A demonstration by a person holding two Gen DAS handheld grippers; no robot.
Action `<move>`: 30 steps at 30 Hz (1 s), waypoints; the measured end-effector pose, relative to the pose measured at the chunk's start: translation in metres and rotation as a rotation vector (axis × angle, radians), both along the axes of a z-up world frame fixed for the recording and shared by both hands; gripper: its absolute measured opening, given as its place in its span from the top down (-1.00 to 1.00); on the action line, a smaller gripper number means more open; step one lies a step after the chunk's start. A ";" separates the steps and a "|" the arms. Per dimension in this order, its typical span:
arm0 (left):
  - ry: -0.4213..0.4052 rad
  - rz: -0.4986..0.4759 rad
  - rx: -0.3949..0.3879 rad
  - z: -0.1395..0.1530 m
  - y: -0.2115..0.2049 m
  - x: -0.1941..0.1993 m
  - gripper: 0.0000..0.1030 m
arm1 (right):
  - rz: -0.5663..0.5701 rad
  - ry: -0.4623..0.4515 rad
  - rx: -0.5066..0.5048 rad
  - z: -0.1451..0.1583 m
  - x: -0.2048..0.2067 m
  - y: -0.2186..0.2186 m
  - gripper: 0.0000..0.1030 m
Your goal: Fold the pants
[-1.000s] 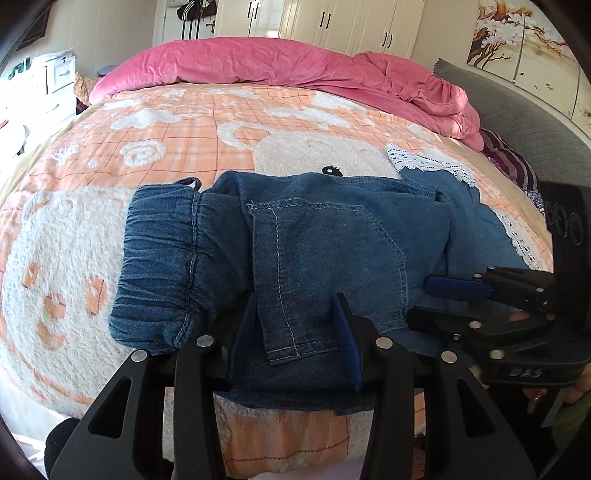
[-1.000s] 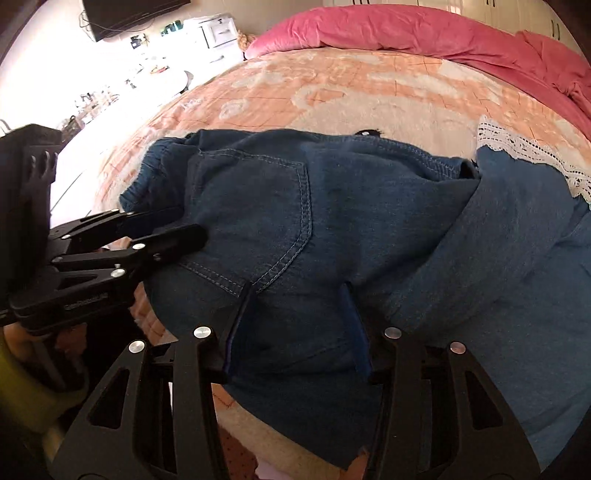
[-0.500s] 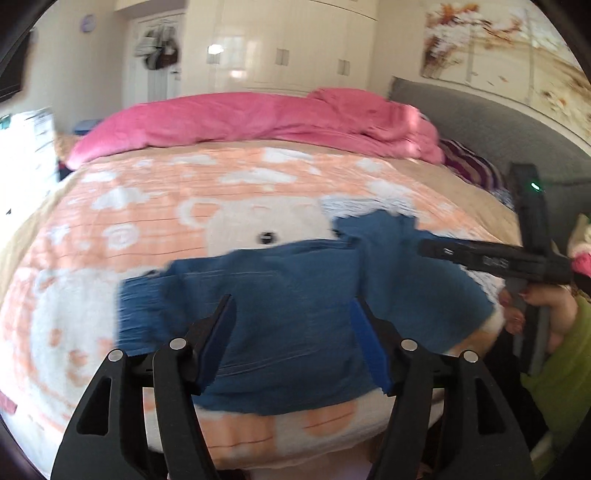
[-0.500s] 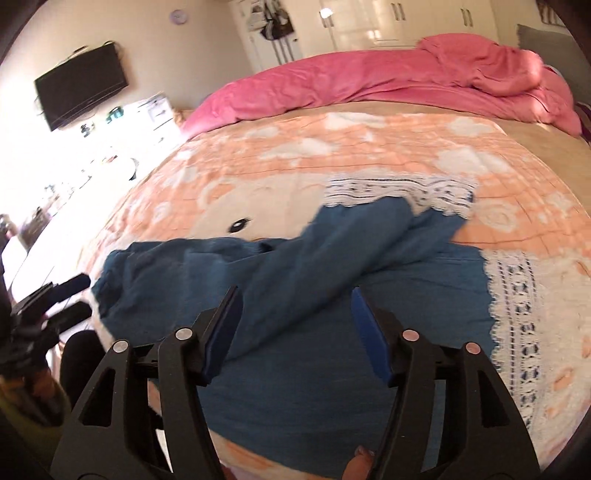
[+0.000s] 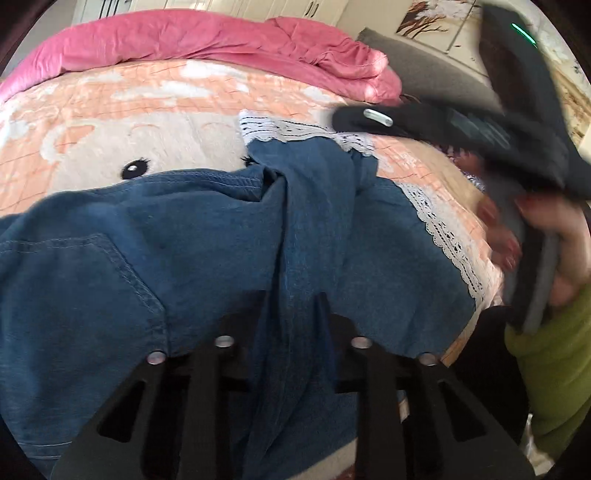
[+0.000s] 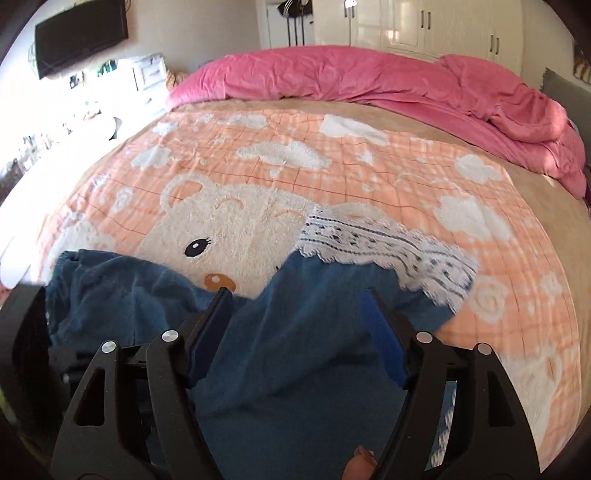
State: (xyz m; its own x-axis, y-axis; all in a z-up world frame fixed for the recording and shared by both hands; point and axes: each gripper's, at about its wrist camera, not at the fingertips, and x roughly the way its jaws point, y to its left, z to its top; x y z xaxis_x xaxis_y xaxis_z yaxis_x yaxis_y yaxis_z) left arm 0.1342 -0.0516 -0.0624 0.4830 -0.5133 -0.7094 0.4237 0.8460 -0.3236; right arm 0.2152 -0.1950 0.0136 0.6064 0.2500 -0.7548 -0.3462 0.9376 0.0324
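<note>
Blue denim pants [image 5: 184,258] with white lace hems [image 5: 443,236] lie crumpled on the bed. A raised fold of denim runs up between my left gripper's [image 5: 293,301] fingers, which are closing and pinch it. The right gripper [image 6: 295,295] hovers above a pant leg [image 6: 295,369] whose lace hem [image 6: 369,240] lies beyond it. Its jaws are spreading wider and grip nothing. In the left wrist view that right gripper [image 5: 443,125] is a blurred black shape at the upper right, held by a hand [image 5: 546,229].
An orange blanket [image 6: 332,166] with a bear print covers the bed. A pink duvet [image 6: 369,74] is bunched along the far side and a grey headboard [image 5: 424,70] stands to the right. A green sleeve [image 5: 554,350] is close on the right. A TV [image 6: 81,33] hangs on the left wall.
My left gripper swung right over the pants, dropped close and closed on a fold of denim. The right gripper let go of the leg, rose back and opened wider.
</note>
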 end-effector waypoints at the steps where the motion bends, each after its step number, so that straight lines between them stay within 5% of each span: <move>1: -0.029 -0.022 0.014 -0.001 -0.004 -0.004 0.64 | 0.001 0.007 -0.022 -0.003 0.010 0.008 -0.27; 4: -0.077 -0.078 0.028 -0.001 -0.012 -0.010 0.65 | 0.024 0.056 -0.063 -0.019 0.046 0.034 -0.27; 11: -0.096 -0.108 0.013 -0.002 -0.013 -0.012 0.65 | -0.141 0.171 -0.207 -0.060 0.124 0.055 -0.24; 14: -0.093 -0.107 -0.021 0.001 -0.006 -0.010 0.65 | -0.149 0.188 -0.173 -0.068 0.137 0.045 0.73; 18: -0.106 -0.091 -0.038 0.005 0.001 -0.007 0.62 | -0.147 0.139 -0.047 -0.044 0.120 0.017 0.90; 21: -0.112 -0.076 -0.060 0.008 0.007 -0.009 0.27 | -0.188 0.083 0.051 -0.015 0.092 -0.016 0.91; 25: -0.134 -0.097 -0.061 0.003 0.002 -0.007 0.22 | -0.275 0.003 0.165 0.021 0.038 -0.073 0.92; 27: -0.125 -0.124 -0.054 0.001 -0.002 -0.006 0.26 | -0.322 -0.021 0.194 0.029 0.013 -0.097 0.92; 29: -0.122 -0.147 -0.056 0.001 -0.005 -0.008 0.69 | -0.372 -0.029 0.239 0.032 -0.014 -0.126 0.92; 30: -0.134 -0.162 -0.049 0.002 -0.007 -0.010 0.72 | -0.388 -0.026 0.255 0.032 -0.022 -0.135 0.92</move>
State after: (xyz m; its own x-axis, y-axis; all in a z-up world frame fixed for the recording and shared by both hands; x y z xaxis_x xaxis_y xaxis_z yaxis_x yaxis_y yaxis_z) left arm 0.1239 -0.0582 -0.0600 0.4797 -0.6246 -0.6163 0.5954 0.7476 -0.2943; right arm 0.1927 -0.3303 0.0452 0.7095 0.1764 -0.6822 0.0254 0.9611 0.2749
